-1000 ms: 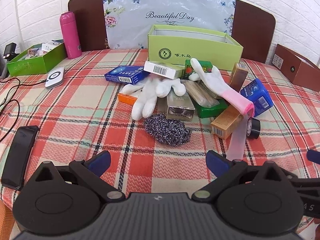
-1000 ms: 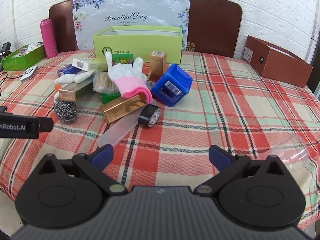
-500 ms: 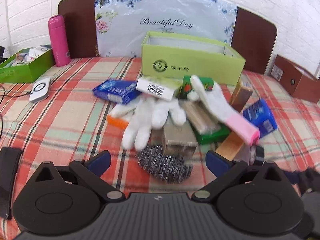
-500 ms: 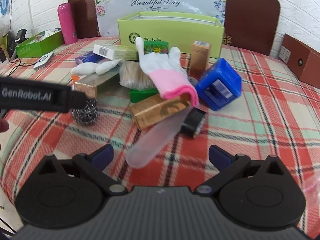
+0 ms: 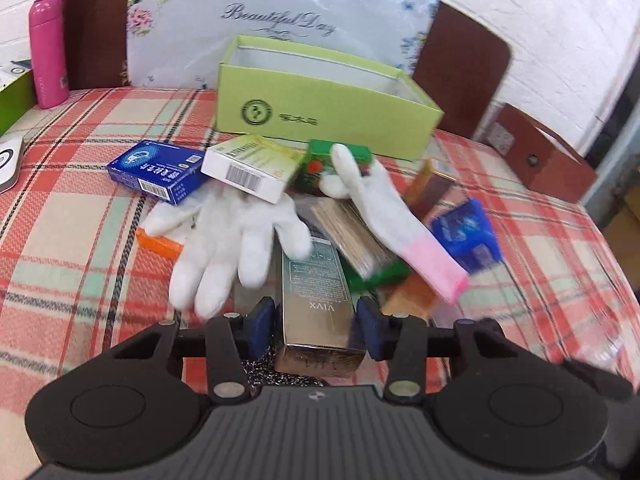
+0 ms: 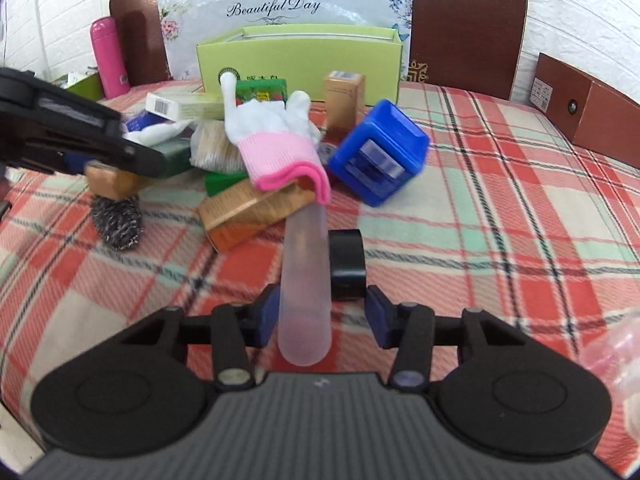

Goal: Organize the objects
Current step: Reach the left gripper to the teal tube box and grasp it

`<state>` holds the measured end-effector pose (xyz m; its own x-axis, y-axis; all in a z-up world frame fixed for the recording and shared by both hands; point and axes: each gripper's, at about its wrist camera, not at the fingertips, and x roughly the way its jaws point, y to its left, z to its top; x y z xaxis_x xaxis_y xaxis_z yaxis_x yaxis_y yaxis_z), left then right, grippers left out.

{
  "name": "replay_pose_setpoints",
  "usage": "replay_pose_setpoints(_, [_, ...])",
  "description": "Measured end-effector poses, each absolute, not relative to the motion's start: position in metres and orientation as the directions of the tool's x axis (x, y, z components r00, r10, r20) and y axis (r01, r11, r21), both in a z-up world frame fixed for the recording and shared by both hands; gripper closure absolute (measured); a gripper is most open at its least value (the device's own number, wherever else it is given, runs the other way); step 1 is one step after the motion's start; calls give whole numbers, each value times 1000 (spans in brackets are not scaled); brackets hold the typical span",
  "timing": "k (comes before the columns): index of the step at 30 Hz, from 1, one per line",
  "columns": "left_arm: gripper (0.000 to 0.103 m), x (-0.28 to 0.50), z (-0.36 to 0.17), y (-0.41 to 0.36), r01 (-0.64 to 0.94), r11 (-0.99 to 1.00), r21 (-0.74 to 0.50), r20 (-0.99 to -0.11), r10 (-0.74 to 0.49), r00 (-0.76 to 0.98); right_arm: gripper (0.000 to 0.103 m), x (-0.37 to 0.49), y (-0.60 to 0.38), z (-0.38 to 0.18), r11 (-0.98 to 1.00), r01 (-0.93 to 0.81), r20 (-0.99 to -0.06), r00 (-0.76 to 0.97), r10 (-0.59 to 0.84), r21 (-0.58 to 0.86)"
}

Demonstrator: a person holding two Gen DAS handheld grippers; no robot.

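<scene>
Two tools close in on a heap of clutter on the plaid-covered bench.

The left tool (image 5: 316, 332) straddles the near end of a metallic VIVX carton (image 5: 316, 300), its jaws closing with slim gaps either side, not yet gripping; the carton lies at the front of the pile, over a steel scourer (image 6: 117, 222) and partly under a white glove (image 5: 236, 240). It looks light and stiff but glossy, so a squeeze across its flat sides near this end seems safest. The right tool (image 6: 320, 312) is closing around a frosted plastic tube (image 6: 306, 280), which lies beside a black tape roll (image 6: 347, 264), its far end tucked under a pink-cuffed glove (image 6: 276, 140); smooth and round, it may roll or slip. The open green box (image 5: 320, 100) waits behind.
</scene>
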<state>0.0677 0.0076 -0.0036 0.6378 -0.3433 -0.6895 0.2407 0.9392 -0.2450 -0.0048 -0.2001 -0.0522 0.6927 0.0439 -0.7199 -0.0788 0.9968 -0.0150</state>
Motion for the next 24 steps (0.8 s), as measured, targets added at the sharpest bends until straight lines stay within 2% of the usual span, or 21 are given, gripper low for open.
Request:
replay_pose_setpoints(3, [54, 45, -3, 4, 286, 928, -237, -692, -368, 621, 57, -8, -208, -50, 997, -80, -730, 681, 58, 4])
replay_pose_setpoints(5, [42, 40, -7, -3, 300, 936, -185, -687, -341, 641, 57, -5, -208, -49, 998, -69, -725, 686, 56, 12])
replay_pose_setpoints(7, [41, 45, -10, -11, 283, 952, -117, -696, -282, 661, 55, -1, -203, -50, 997, -74, -721, 690, 60, 12])
replay_pose_setpoints(9, [40, 56, -14, -13, 280, 955, -103, -700, -269, 661, 54, 2, -201, -51, 995, -96, -711, 698, 89, 30])
replay_pose_setpoints(11, [40, 65, -14, -14, 266, 959, -96, -711, -254, 656, 50, 3, -201, -50, 996, -82, -711, 699, 72, 20])
replay_pose_setpoints(12, [40, 65, -12, -13, 267, 958, -108, -712, -262, 651, 42, 2, -202, -48, 998, -63, -704, 708, 53, 11])
replay_pose_setpoints(14, [40, 59, -3, -13, 284, 948, -145, -696, -301, 652, 39, -2, -208, -43, 999, -39, -687, 726, 31, 4])
replay_pose_setpoints(17, [39, 48, 6, -14, 309, 937, -162, -658, -336, 674, 40, -7, -216, -34, 1000, -22, -661, 749, 30, 20])
replay_pose_setpoints(20, [39, 43, 16, -13, 293, 943, -156, -635, -323, 701, 50, -7, -220, -32, 1000, -13, -647, 762, 17, 11])
replay_pose_setpoints(24, [39, 38, 18, -14, 368, 898, -243, -627, -435, 646, 58, 3, -219, -42, 999, -30, -677, 735, 35, 20])
